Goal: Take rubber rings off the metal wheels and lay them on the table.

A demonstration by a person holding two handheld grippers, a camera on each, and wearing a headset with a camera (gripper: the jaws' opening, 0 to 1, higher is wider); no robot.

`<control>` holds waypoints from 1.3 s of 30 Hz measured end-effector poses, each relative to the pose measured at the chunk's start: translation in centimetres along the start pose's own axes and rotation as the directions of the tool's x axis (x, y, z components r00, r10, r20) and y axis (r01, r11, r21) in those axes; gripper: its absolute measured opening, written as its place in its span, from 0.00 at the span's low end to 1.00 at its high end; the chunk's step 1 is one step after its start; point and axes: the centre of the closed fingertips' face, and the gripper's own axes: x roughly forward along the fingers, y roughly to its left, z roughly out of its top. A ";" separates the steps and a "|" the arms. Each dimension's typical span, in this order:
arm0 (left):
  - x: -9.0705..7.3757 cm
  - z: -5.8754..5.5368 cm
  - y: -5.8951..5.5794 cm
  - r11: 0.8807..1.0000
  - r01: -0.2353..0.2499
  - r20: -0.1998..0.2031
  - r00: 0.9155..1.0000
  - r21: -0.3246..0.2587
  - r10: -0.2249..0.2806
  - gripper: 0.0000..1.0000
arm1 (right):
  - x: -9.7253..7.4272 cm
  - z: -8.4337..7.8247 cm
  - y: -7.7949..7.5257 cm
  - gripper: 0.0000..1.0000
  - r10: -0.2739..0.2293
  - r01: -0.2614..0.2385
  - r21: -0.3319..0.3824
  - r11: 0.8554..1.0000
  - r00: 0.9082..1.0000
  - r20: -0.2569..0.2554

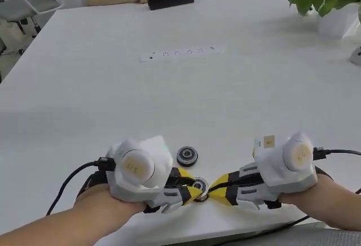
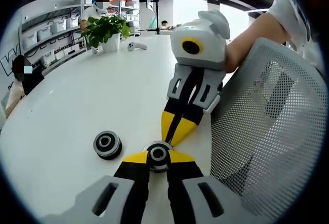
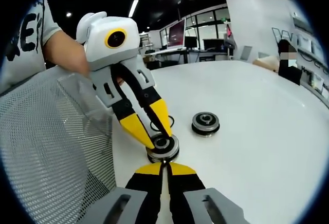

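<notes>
Left gripper (image 2: 158,158): jaws clamped on the wheel (image 2: 158,153), one yellow tip on each side of its rim. The wheel sits right between the fingertips and low to the table (image 1: 169,99), at its near edge.

Right gripper (image 3: 165,168): jaws together, no gap visible. The wheel lies straight ahead of its tips, and the tips touch the rim side facing them. Can't tell whether any of the rubber ring (image 3: 174,151) is nipped between them.

The two grippers meet nose to nose across the wheel, with the left's grip line crossing the right's approach.

The wheel lies flat with its axle pointing up off the table. The ring wraps the rim as a dark band and is not off yet.

Judgement: the ring must peel off along the axle, so the right tips need to catch the band edge in front of them and pull away while the left holds.

The second wheel (image 1: 186,156) rests flat on the table just beyond both sets of tips, apart from them. It is off to the left of the left gripper's fingers and to the right of the right gripper's. The left gripper looks slightly nearer to it, though both are close.
</notes>
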 end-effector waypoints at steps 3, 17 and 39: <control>0.0 0.0 0.0 1.000 0.000 0.001 1.000 0.001 0.000 0.07 | 0.0 0.0 -0.1 0.00 -0.005 0.004 0.061 0.998 1.000 0.011; 0.1 0.1 0.0 1.000 -0.008 0.002 1.000 0.004 0.008 0.07 | -0.8 0.6 -1.1 0.00 -0.035 0.001 0.294 0.956 0.993 0.109; 0.2 0.1 0.0 1.000 -0.025 -0.011 1.000 0.005 0.025 0.07 | -1.0 1.6 -0.8 0.00 -0.027 -0.019 0.362 0.932 0.992 0.122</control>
